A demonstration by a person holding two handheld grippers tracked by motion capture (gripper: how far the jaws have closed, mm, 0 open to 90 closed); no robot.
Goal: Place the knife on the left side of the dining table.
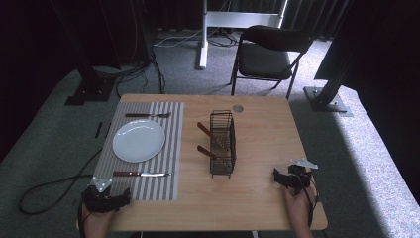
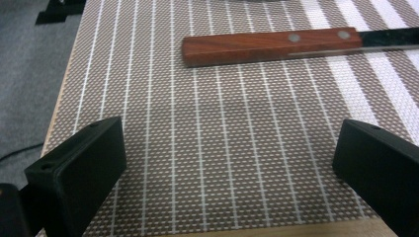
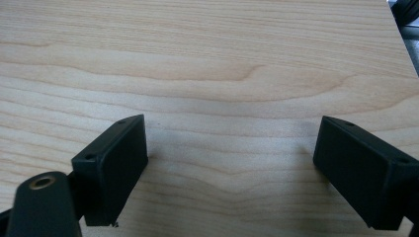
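One wooden table (image 1: 262,124). One striped placemat (image 1: 168,144) along its left edge, carrying one white plate (image 1: 138,141), one fork (image 1: 147,115) toward the far edge and one wooden-handled knife (image 1: 140,174) toward the near edge. One black wire basket (image 1: 222,144) at the table's centre, with two wooden handles (image 1: 205,131) sticking out of its left side. One small round disc (image 1: 238,108) near the far edge. One folding chair (image 1: 270,55) beyond the table.

Two grippers. Left gripper (image 1: 105,199) at the near left corner, over the placemat's near edge, jaws spread wide, gripping nothing; the knife lies just ahead of it. Right gripper (image 1: 292,177) near the near right corner, jaws spread wide over bare wood, gripping nothing.
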